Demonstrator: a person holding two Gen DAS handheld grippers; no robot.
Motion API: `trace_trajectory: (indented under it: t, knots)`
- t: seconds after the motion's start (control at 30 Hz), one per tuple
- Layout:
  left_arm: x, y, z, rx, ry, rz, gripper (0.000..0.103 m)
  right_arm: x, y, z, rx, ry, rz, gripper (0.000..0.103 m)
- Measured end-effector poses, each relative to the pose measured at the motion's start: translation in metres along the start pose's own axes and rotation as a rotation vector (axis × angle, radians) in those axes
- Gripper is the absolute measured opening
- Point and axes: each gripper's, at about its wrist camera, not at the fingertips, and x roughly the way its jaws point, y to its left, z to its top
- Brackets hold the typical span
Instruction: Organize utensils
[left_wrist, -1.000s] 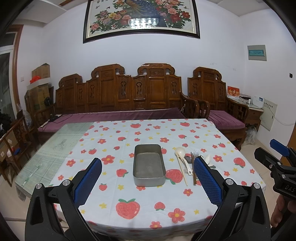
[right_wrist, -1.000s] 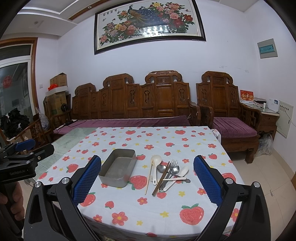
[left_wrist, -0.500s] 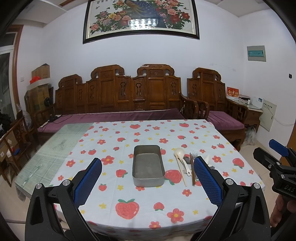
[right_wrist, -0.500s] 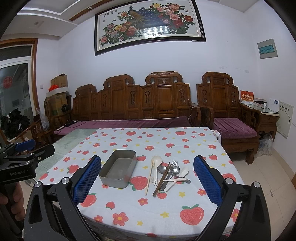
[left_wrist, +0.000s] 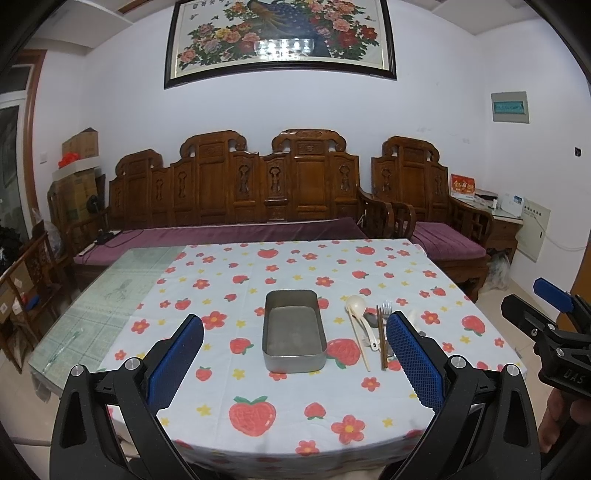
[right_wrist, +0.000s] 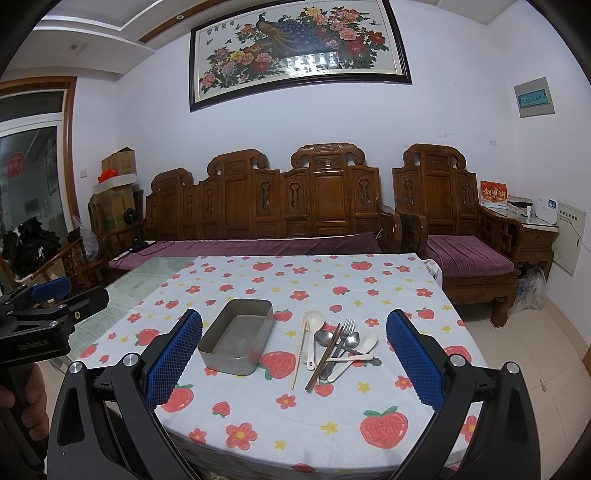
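Note:
An empty grey metal tray (left_wrist: 293, 330) (right_wrist: 237, 336) stands in the middle of the table. To its right lies a loose pile of utensils (right_wrist: 334, 347) (left_wrist: 369, 328): a white spoon (right_wrist: 313, 325), metal spoons, a fork (right_wrist: 345, 332), brown chopsticks (right_wrist: 325, 358) and a pale chopstick. My left gripper (left_wrist: 293, 358) is open and empty, held in the air before the table's near edge. My right gripper (right_wrist: 293, 356) is open and empty, also held back from the table. Each gripper shows at the side of the other's view.
The table wears a white cloth with strawberries and flowers (left_wrist: 314, 398); bare green glass (left_wrist: 92, 306) shows at its left. A carved wooden sofa (left_wrist: 236, 206) and armchair (right_wrist: 454, 229) stand behind. Boxes (right_wrist: 114, 195) are stacked at the far left.
Both grippers have drawn back and risen a little, so the table looks slightly farther off. Nothing on the table has moved.

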Motion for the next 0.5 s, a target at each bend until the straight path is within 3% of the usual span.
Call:
trace_trajectory:
  t: [0.5]
  knots:
    - [0.003,-0.012,0.002,0.004,0.011,0.0,0.096,0.002,-0.003,-0.003,0.001,0.003,0.0,0.1]
